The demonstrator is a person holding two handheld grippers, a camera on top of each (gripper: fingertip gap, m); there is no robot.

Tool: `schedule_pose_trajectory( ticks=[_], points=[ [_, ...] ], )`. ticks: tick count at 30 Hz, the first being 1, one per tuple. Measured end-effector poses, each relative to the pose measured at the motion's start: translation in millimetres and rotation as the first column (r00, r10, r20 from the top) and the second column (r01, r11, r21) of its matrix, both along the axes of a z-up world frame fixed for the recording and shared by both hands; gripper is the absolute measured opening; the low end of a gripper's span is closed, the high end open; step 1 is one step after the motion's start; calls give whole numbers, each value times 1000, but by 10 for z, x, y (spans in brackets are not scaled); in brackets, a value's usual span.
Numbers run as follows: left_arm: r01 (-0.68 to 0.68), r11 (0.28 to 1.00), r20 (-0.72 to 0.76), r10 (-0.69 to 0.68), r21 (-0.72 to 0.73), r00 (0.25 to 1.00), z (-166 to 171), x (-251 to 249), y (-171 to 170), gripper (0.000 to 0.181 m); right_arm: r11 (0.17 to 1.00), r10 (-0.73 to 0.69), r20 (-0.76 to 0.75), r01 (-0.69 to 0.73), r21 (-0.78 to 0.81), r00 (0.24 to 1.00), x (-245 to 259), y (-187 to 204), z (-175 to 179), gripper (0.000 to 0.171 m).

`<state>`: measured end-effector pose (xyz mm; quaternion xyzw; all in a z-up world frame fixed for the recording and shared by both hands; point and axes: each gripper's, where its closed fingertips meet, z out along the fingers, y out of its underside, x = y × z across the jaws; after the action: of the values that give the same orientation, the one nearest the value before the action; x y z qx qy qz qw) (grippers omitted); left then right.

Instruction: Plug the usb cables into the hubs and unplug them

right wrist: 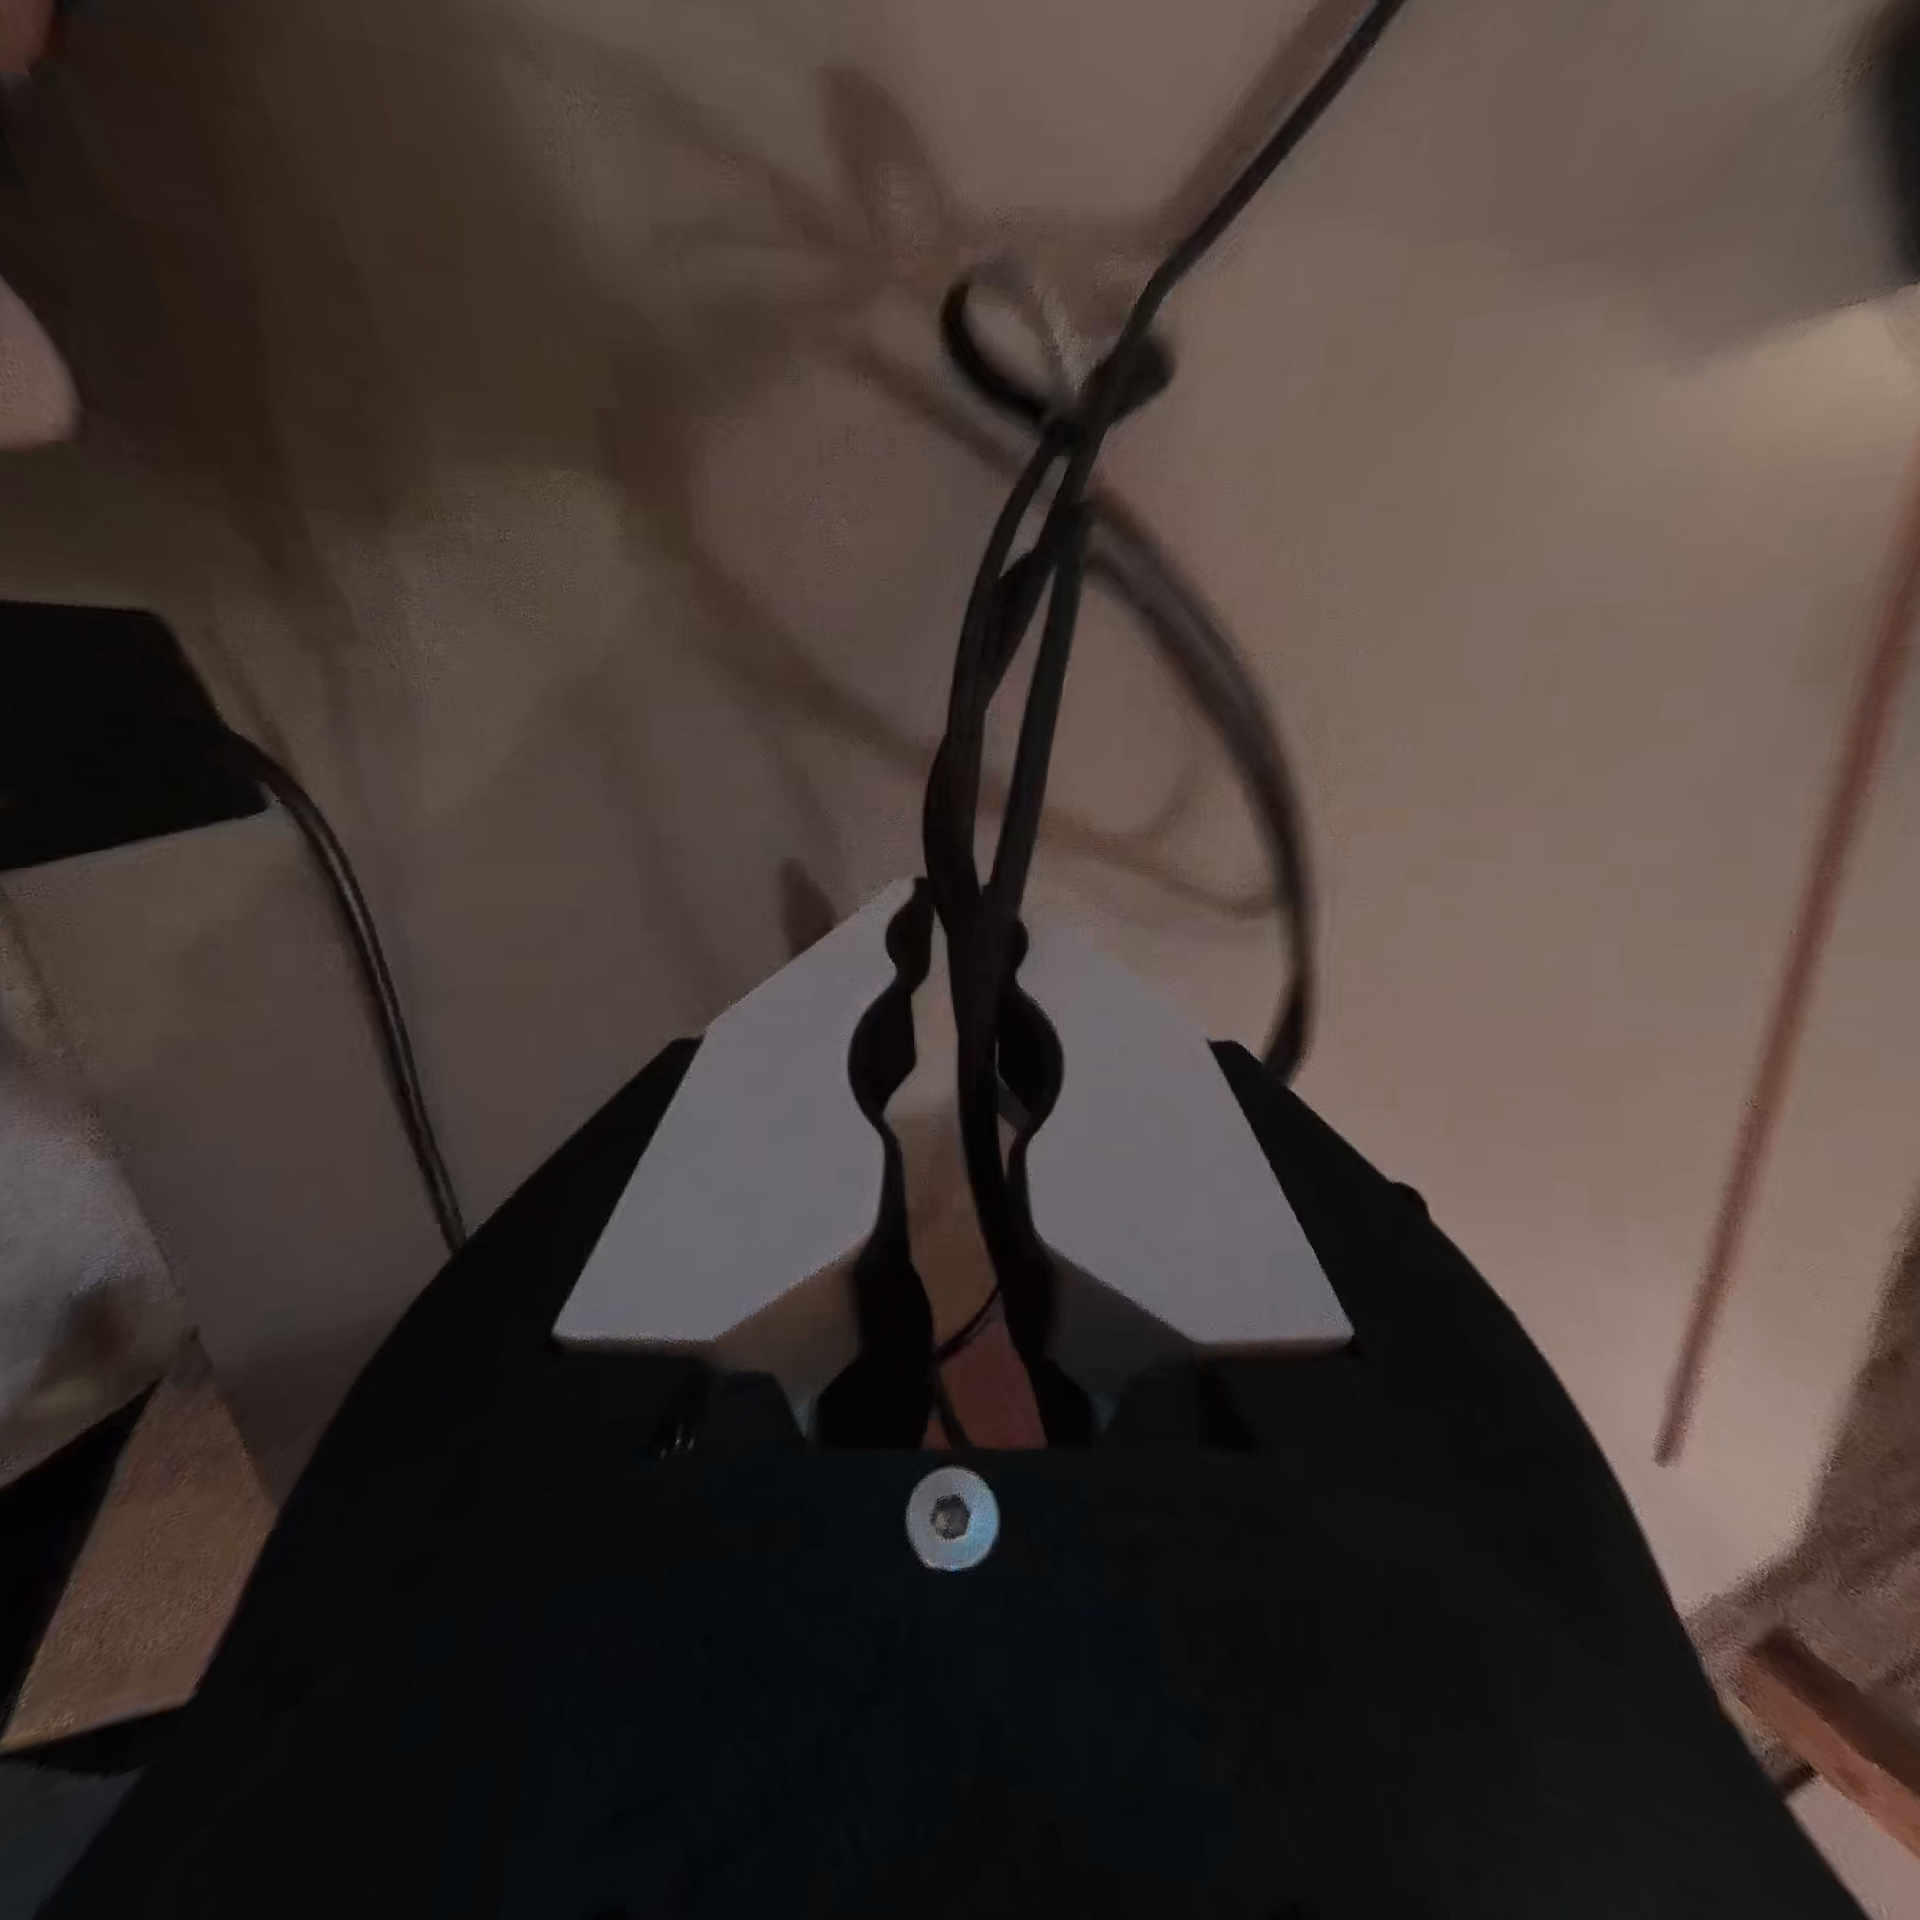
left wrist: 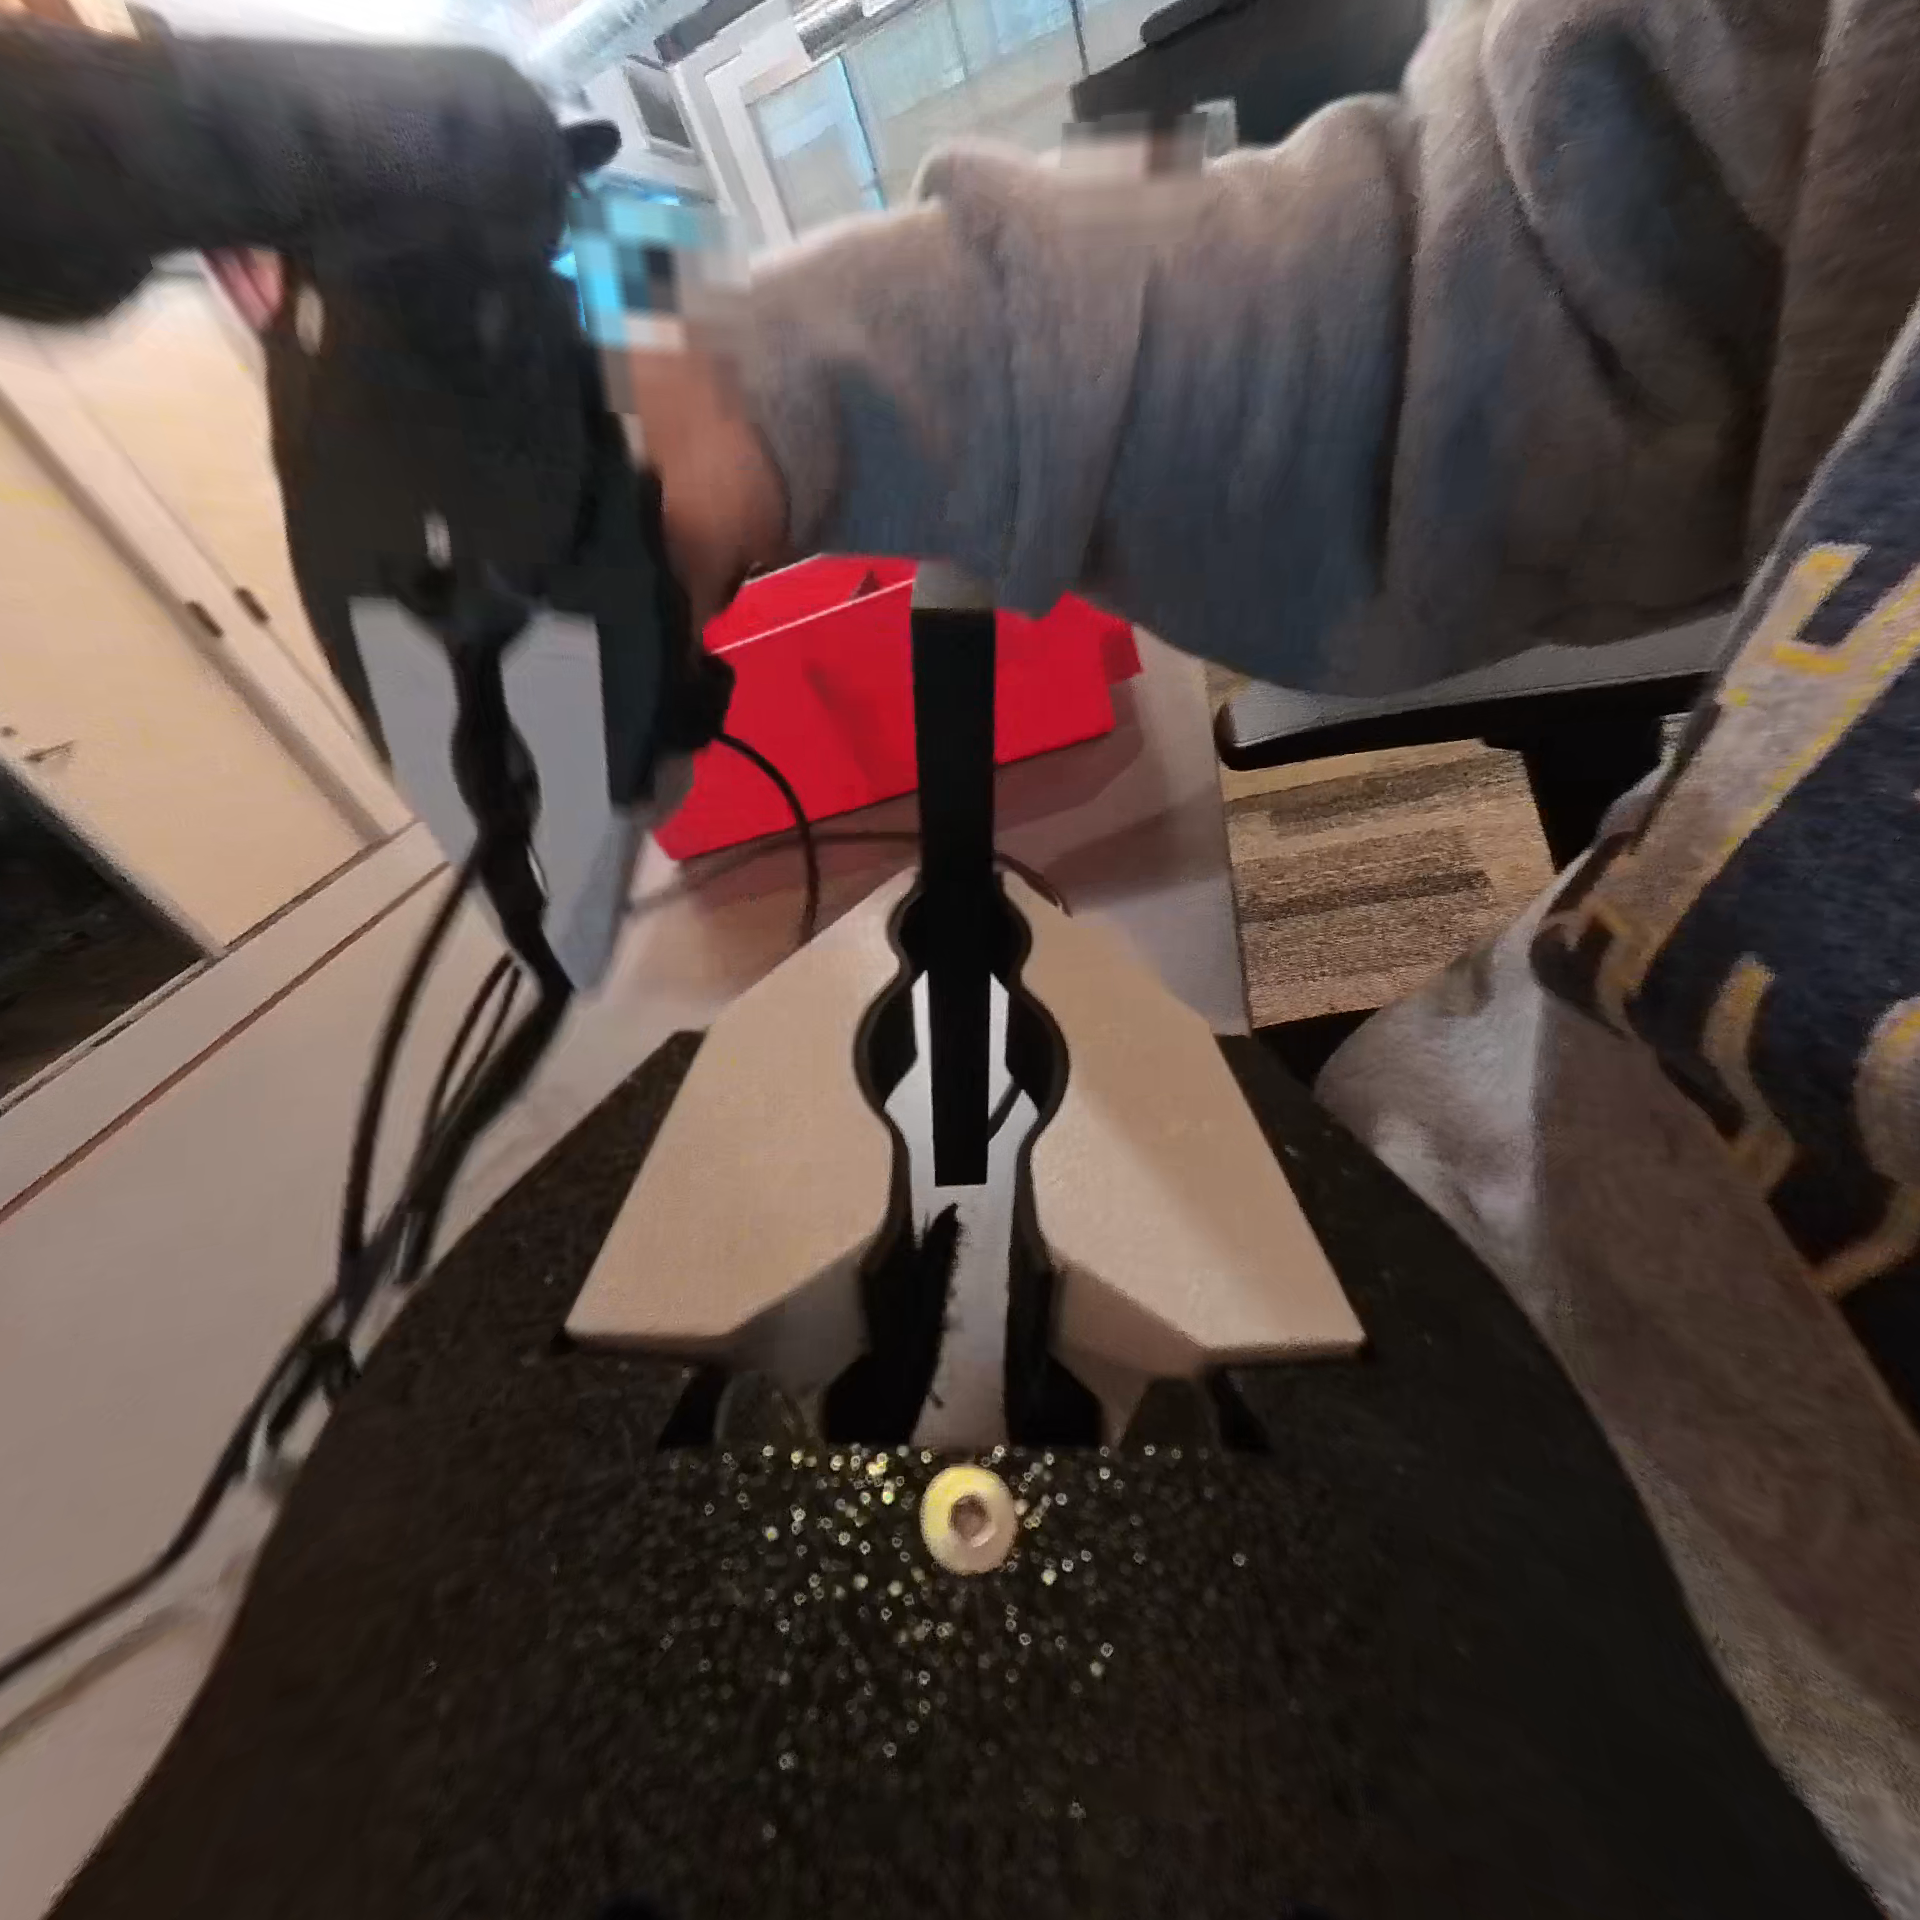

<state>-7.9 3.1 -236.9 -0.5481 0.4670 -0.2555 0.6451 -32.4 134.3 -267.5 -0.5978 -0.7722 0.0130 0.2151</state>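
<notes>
Here, in the left wrist view, the left tool [left wrist: 961, 1039] has its two pale fingers drawn close onto a flat black bar-shaped usb hub [left wrist: 956, 883], which stands on end in the narrow scalloped gap between them and juts out past the fingertips. Beyond the hub, on the pale desk [left wrist: 208, 1299], sits a red plastic box [left wrist: 894, 707]; what it holds cannot be made out, since a grey sleeve [left wrist: 1195, 395] cuts across its top. Left of the hub the right tool [left wrist: 540, 831] hangs tip-down from a blurred hand, with thin black usb cables [left wrist: 395, 1091] trailing from it to the desk.

In the right wrist view, the right tool [right wrist: 961, 1029] has its white fingers nearly closed around a bundle of those black cables [right wrist: 997, 675], which run out of the gap and away over the desk [right wrist: 1455, 623]. The cables gather at a blurred knot or loop farther on; no plug end can be told. Left of the cables a dark flat object [right wrist: 94, 727] is cut off by the frame edge, with another cable leading from it.
</notes>
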Motion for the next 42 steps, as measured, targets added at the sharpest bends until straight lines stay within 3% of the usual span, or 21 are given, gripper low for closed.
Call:
schedule_pose_trajectory(
  ticks=[5,9,16,22,25,33,36,42],
  points=[
    [-76,997,21,76,3,997,32,-81,113,8,977,-20,-254,73,199,967,195,184,1097,7],
    [-115,993,47,115,-3,992,63,-140,178,8,925,-14,-339,140,352,941,464,269,1782,6],
    [-156,988,111,156,-17,981,138,-238,242,8,776,-34,-475,323,542,879,1011,323,2786,6],
    [-294,956,188,287,9,939,267,-450,353,8,695,-32,-629,469,544,777,1463,227,3437,5],
    [-410,912,241,397,4,885,329,-656,450,8,702,-41,-666,495,511,745,1581,223,3553,5],
    [-457,889,292,444,-24,847,382,-794,489,7,852,-16,-767,410,326,642,1370,74,3506,6],
    [-462,887,278,440,15,854,512,-759,437,8,906,-36,-805,358,223,592,1223,26,3344,6],
    [-434,894,300,386,111,872,1172,-760,173,8,936,-174,-835,351,24,522,1064,171,2682,6]
  ],
)
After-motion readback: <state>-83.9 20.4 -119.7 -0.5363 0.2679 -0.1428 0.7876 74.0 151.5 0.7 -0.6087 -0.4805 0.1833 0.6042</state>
